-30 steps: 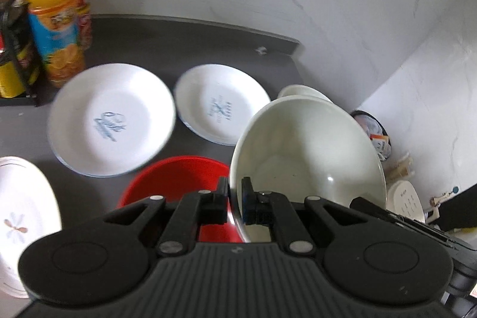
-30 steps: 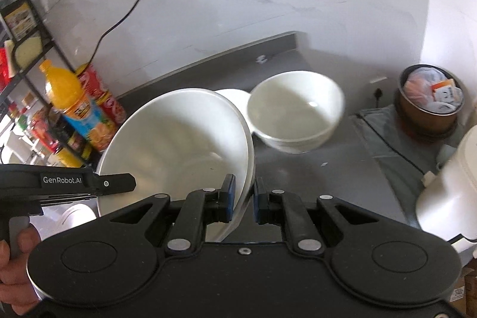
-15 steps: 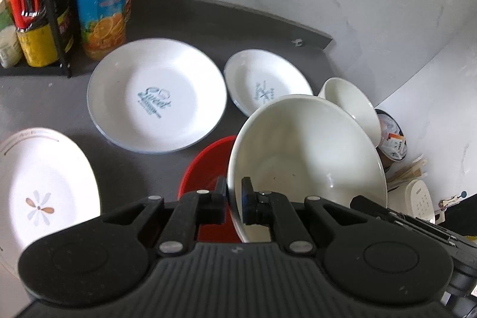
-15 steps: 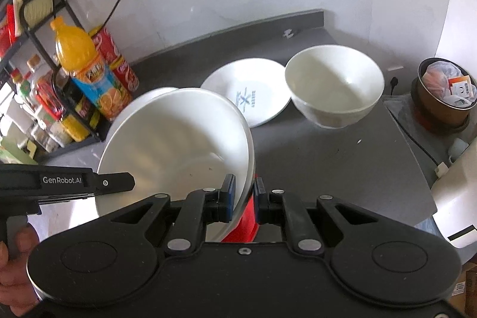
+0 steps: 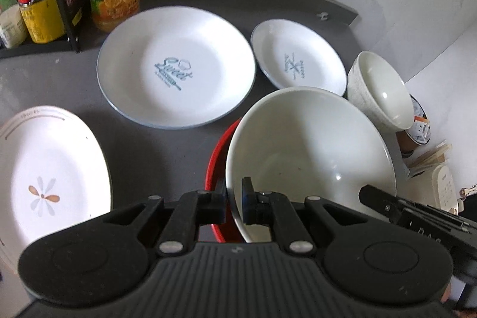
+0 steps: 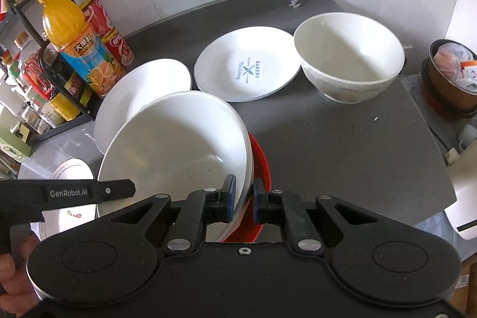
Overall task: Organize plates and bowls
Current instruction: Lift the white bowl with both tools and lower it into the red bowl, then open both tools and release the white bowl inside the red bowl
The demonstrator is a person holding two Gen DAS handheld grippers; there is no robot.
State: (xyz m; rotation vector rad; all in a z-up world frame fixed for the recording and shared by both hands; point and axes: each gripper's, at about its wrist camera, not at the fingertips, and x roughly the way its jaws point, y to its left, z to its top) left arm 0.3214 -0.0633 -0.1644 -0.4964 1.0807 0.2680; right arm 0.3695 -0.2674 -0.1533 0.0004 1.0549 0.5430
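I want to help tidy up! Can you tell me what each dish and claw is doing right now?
big white bowl: held tilted over the red bowl
red bowl: on counter, underneath
left claw: shut on bowl rim
right claw: shut on bowl rim
small white bowl: upright, empty
Sweet plate: flat, empty
Bakery plate: flat, empty
flower plate: flat, empty

You've got the big white bowl [image 5: 310, 151] tilted over the red bowl [image 5: 216, 157]; three plates and a smaller white bowl [image 6: 348, 61] sit on the counter.
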